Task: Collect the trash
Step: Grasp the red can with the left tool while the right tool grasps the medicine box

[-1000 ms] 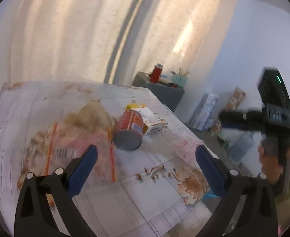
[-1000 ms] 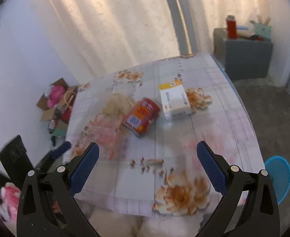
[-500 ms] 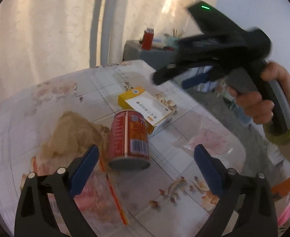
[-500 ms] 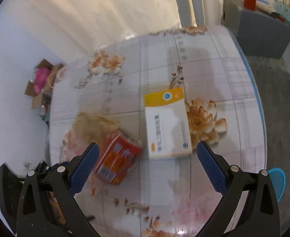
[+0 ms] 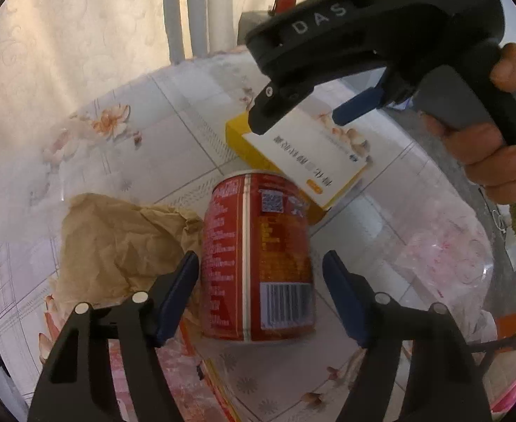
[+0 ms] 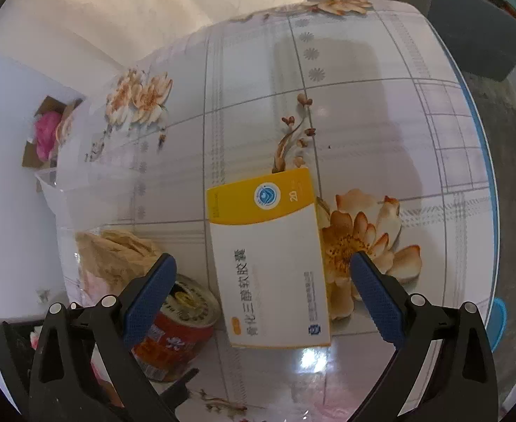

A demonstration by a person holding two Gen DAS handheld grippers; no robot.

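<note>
Left gripper spread wide, straddling toppled red metal can; centre pads mid-body, squeeze evenly. Right gripper likewise agape around yellow-white cardboard box at can's 1 o'clock; crumpled brown paper at 9.

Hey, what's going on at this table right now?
A person with a gripper in each hand is clearing trash off a flowered table. The left gripper straddles a red can lying on its side, jaws open, nothing gripped yet. The right gripper hangs open over a yellow-and-white medicine box. Crumpled brown paper lies beside the can.
</note>
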